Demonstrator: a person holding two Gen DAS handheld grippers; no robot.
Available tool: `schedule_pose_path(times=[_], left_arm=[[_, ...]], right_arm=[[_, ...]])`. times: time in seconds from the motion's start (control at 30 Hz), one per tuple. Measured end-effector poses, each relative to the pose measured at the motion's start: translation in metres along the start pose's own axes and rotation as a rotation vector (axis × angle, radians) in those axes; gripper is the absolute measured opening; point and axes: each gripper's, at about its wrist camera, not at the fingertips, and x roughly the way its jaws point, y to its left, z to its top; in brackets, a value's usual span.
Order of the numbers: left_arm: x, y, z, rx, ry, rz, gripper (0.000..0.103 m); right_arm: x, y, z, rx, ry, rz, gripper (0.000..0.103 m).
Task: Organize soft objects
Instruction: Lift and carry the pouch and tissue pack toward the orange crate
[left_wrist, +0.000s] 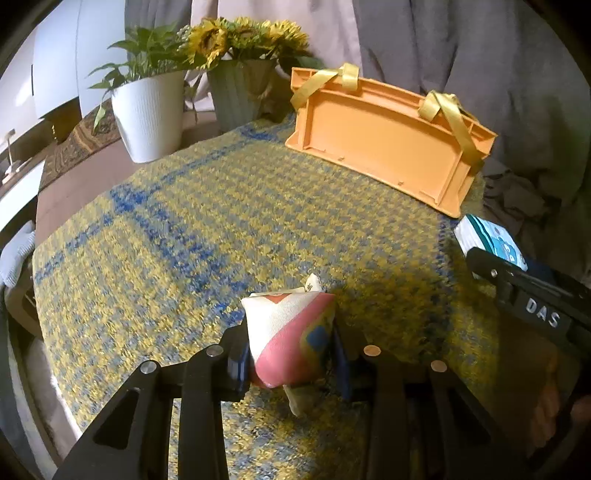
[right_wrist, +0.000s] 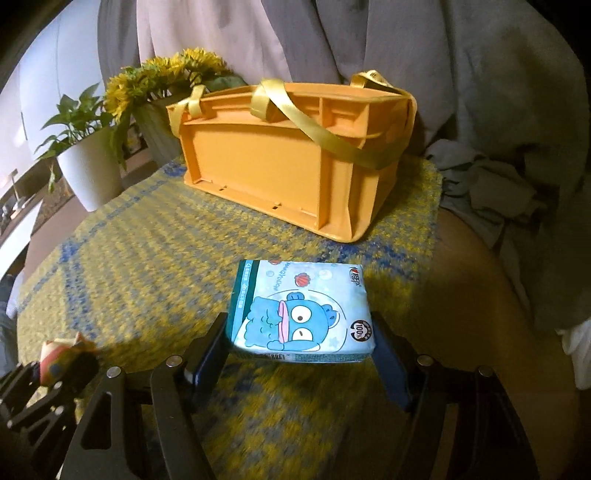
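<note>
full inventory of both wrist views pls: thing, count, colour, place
crate: 1, orange, yellow ribbon handles, far side of the cloth
cloth: 1, yellow and blue knit, covers the table
tissue pack: 1, blue cartoon print, between the right gripper's fingers
pouch: 1, white and pink, between the left gripper's fingers
plant: 1, green in a white pot, far left
sunflowers: 1 bunch, yellow in a grey-green vase, left of the crate
curtain: grey, behind the crate
left gripper: 1, black, shut on the pouch
right gripper: 1, black, shut on the tissue pack
</note>
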Motion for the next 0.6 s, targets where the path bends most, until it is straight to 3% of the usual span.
schedule_pose_path(times=[0.23, 0.6], left_arm=[[-0.017, 0.006, 0.013, 0.04, -0.032, -0.051, 0.034], [-0.043, 0.025, 0.044, 0.167, -0.087, -0.177, 0.034]], right_arm=[[-0.032, 0.014, -0.008, 0.032, -0.031, 0.0, 0.073], [-0.075, 0.045, -0.005, 0.106, -0.09, -0.075, 0.073]])
